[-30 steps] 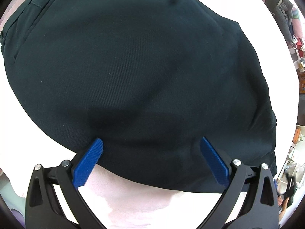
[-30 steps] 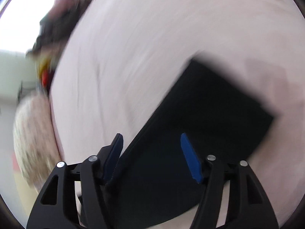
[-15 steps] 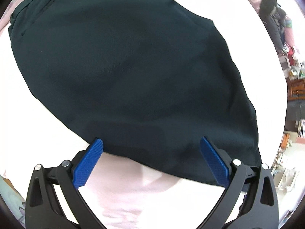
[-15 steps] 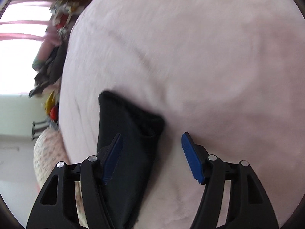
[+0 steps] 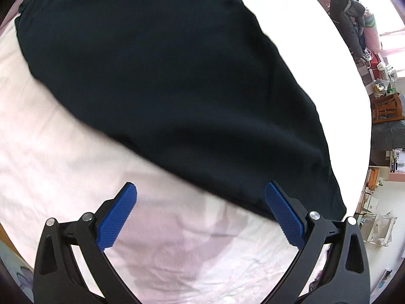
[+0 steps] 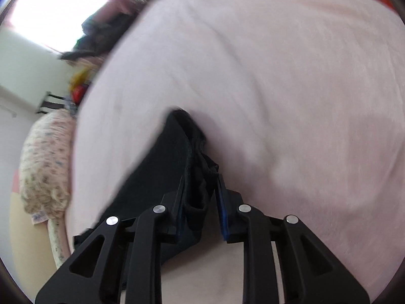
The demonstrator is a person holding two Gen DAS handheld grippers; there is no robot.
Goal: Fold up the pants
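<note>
The dark pants (image 5: 164, 76) lie spread flat on a pale pink sheet (image 5: 50, 139) and fill most of the left wrist view. My left gripper (image 5: 201, 210) is open and empty, just short of the pants' near edge, over bare sheet. In the right wrist view my right gripper (image 6: 200, 192) is shut on a bunched end of the pants (image 6: 157, 174), which trails down and left from the jaws over the pink sheet (image 6: 291, 88).
A floral pillow (image 6: 43, 167) lies at the bed's left edge. Dark clothes and clutter (image 6: 96, 38) are piled beyond the bed's far corner. Hanging coats (image 5: 349, 15), a wooden chair (image 5: 387, 106) and shelves stand to the right of the bed.
My right gripper has closed on the end of the pants, which it had open around before. My left gripper has drawn back from the pants' edge, staying open.
</note>
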